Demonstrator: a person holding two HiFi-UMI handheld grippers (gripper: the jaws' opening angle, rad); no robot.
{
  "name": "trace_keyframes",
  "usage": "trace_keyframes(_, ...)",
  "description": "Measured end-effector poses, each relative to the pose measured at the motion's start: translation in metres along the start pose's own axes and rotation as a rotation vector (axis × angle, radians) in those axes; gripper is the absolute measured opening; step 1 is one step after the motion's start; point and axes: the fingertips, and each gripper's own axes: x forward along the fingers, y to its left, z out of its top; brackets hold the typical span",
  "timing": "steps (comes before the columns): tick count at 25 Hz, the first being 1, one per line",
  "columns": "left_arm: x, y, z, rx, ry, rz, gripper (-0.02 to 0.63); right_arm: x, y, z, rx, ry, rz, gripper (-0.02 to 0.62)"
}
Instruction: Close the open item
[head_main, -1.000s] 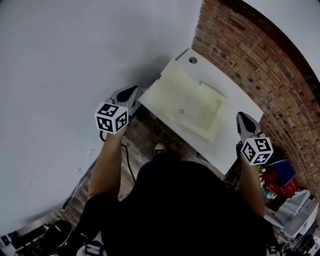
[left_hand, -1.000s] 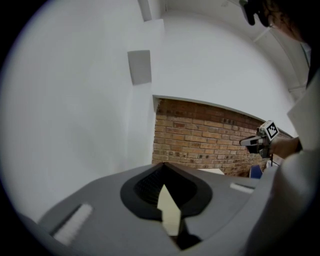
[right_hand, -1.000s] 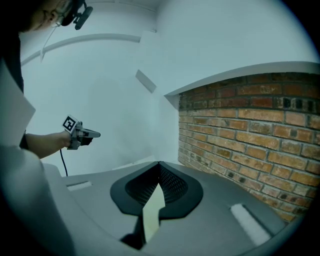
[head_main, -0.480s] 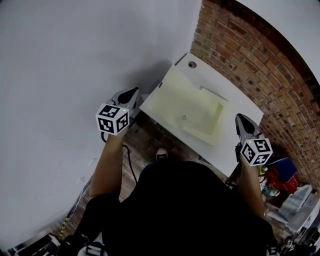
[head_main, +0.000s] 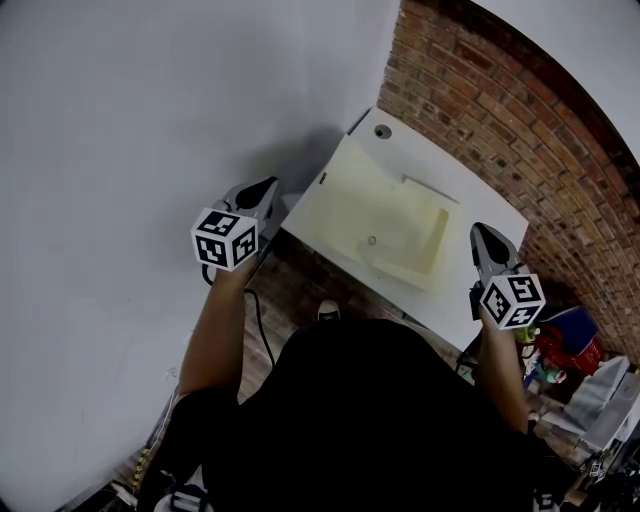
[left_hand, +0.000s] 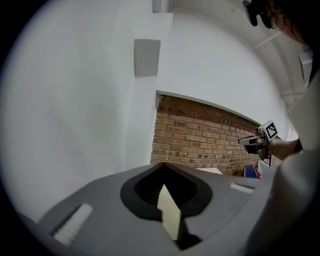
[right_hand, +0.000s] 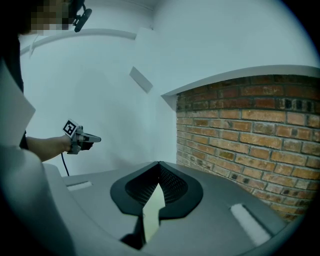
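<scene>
A pale yellow flat item (head_main: 385, 215) lies on a white table (head_main: 470, 300) in the corner, with a raised flap along its right side and a small round knob (head_main: 372, 240) near its middle. My left gripper (head_main: 266, 188) hovers off the table's left edge, jaws closed to a point with nothing in them (left_hand: 162, 165). At the table's right end my right gripper (head_main: 484, 234) is also shut and empty (right_hand: 159, 163). Each gripper shows in the other's view, the right gripper (left_hand: 250, 141) and the left gripper (right_hand: 92, 139), both held out in the air.
A brick wall (head_main: 500, 110) runs behind the table and a white wall (head_main: 150, 120) on the left. A small round fitting (head_main: 382, 131) sits at the table's far corner. Red and blue clutter (head_main: 570, 350) lies on the floor at right. A black cable (head_main: 262, 335) hangs from my left hand.
The table and the yellow item have drifted slightly right and lower in the head view as the person came closer. Both grippers were carried along, still closed.
</scene>
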Motion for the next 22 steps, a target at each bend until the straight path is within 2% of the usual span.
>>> trace_keyframes(16,0.038,0.024,-0.003,0.001,0.029,-0.098,0.003,0.048,0.003,-0.016,0.023,0.043,-0.053,0.002)
trace_keyframes(22,0.047,0.035,-0.002,0.004,0.043,-0.102,0.003,0.061,0.004,-0.018,0.028,0.050,-0.051,0.002)
